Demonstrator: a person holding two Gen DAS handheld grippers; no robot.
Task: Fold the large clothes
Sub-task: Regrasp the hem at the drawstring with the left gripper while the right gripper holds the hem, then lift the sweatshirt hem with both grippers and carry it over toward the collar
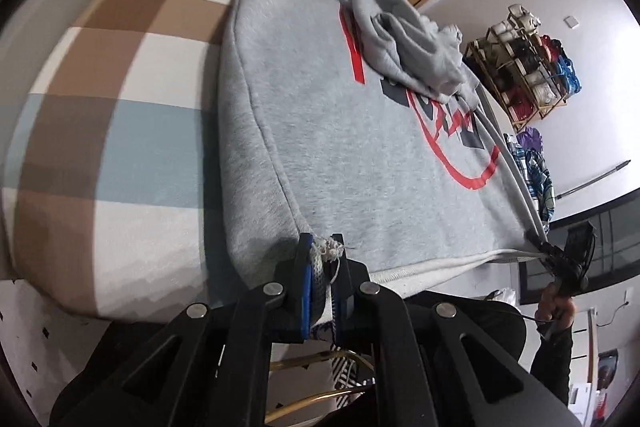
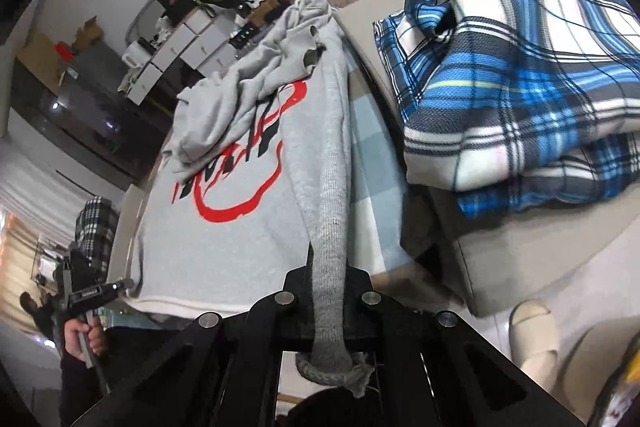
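The grey sweatshirt (image 1: pixel 340 155) lies spread on the checked bed (image 1: pixel 120 75), red print up, its sleeves bunched in a heap over the upper chest. My left tool (image 1: pixel 322 259) is clenched on the frayed hem corner nearest me, the ribbing squeezed between the blue pads. My right tool (image 2: pixel 328 291) is clenched on the opposite hem corner, the ribbed edge drawn taut between its fingers. A folded blue plaid blanket (image 2: pixel 520 75) sits just beside the sweatshirt on my right.
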